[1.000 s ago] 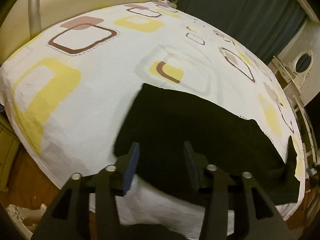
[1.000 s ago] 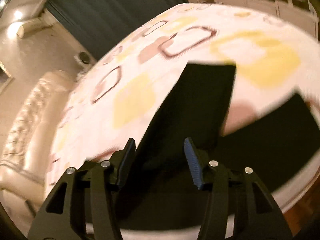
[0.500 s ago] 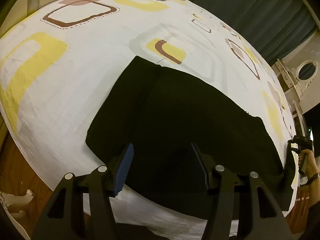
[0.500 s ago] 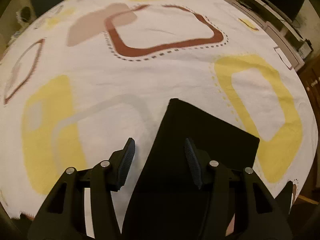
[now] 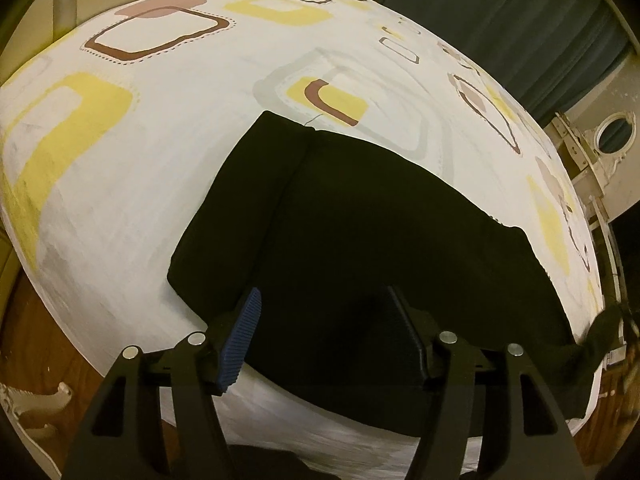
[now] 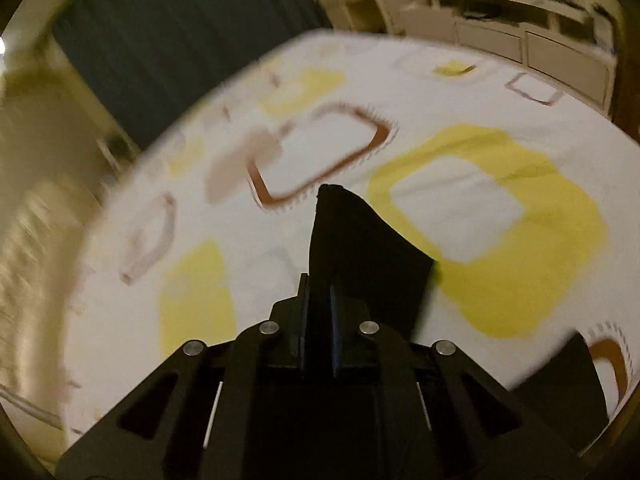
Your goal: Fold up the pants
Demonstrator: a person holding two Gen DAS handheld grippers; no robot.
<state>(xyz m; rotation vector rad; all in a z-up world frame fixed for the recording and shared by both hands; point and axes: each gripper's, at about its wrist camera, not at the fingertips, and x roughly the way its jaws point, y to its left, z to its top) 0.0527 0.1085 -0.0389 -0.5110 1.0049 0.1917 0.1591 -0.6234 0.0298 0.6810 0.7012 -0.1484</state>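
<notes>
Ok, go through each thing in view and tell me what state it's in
Black pants: spread flat on the bed, one end lifted.
Left gripper: jaws opening over the pants, not pinching them.
Right gripper: jaws shut on the pants' end.
Bedsheet: smooth, patterned.
Curtain: drawn.

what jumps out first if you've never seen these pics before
Black pants sprawl across the near half of a white bedsheet printed with yellow and brown squares. The right tongs are clamped on a lifted end of the cloth, while the left tongs are opening above the pants.
</notes>
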